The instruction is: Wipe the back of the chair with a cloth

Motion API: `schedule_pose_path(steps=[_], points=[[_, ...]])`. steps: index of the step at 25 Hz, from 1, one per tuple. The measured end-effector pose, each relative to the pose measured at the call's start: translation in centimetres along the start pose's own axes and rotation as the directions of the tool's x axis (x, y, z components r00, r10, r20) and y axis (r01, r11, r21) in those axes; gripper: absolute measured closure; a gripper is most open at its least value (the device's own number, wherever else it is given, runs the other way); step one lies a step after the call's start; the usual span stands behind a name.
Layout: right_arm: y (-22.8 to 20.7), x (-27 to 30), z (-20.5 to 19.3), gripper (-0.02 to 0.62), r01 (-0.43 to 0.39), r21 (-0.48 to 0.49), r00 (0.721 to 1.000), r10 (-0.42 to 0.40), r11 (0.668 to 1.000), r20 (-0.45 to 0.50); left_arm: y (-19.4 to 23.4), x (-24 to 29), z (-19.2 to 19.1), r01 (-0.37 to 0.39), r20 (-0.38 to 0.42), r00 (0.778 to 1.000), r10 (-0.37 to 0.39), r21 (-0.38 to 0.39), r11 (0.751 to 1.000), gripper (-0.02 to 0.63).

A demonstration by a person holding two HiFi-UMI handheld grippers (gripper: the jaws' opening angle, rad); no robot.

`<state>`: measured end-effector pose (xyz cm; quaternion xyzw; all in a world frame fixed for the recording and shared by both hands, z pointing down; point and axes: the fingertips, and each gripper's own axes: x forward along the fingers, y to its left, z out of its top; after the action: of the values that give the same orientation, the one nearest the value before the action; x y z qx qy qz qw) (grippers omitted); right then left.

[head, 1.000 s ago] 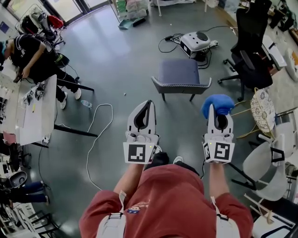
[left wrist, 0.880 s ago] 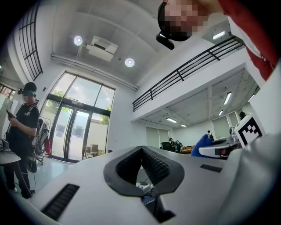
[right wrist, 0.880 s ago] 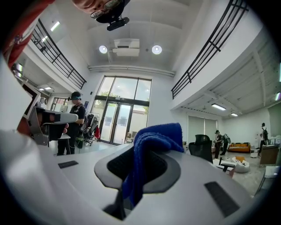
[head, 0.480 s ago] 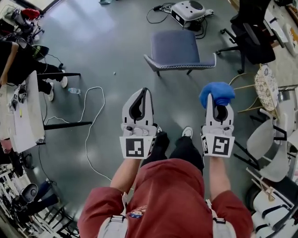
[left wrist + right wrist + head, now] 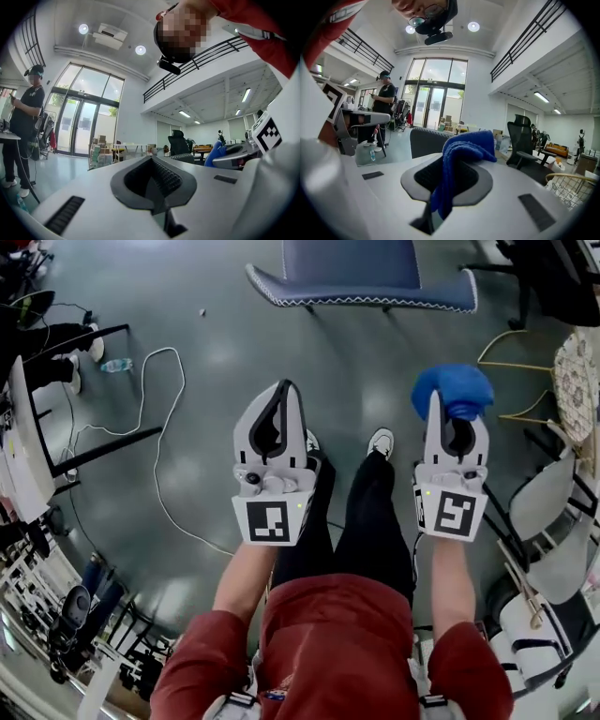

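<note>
Cloth [image 5: 453,390], blue, is clamped between the jaws of the right gripper [image 5: 456,418] and bunches over their tips. Left gripper [image 5: 284,390] jaws are pressed together with nothing between. Chair [image 5: 356,268] stands on the floor [image 5: 216,362] ahead, well apart from both grippers.

The chair [image 5: 361,273] is set on the floor [image 5: 216,343], ahead of both grippers and well apart from them. The left gripper [image 5: 284,390] and right gripper [image 5: 452,409] are held side by side. The cloth [image 5: 453,385] is lodged between the right jaws. To the left, a cable [image 5: 182,379] is laid near a bottle [image 5: 112,365].
</note>
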<state>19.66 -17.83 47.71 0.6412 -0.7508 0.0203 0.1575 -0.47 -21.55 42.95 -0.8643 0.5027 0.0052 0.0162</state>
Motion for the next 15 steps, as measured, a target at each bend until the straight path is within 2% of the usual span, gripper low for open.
schedule_pose_path(steps=[10, 15], points=[[2.8, 4.0, -15.8, 0.534, -0.053, 0.017, 0.995, 0.054, 0.998, -0.083, -3.1, -1.7, -16.4, -0.023, -0.07, 0.997, 0.022, -0.011, 1.0, 0.592], [3.9, 5.5, -22.6, 0.534, -0.078, -0.002, 0.988, 0.077, 0.997, -0.131, -4.5, -1.6, -22.8, -0.01, -0.094, 0.996, 0.009, -0.007, 1.0, 0.592]])
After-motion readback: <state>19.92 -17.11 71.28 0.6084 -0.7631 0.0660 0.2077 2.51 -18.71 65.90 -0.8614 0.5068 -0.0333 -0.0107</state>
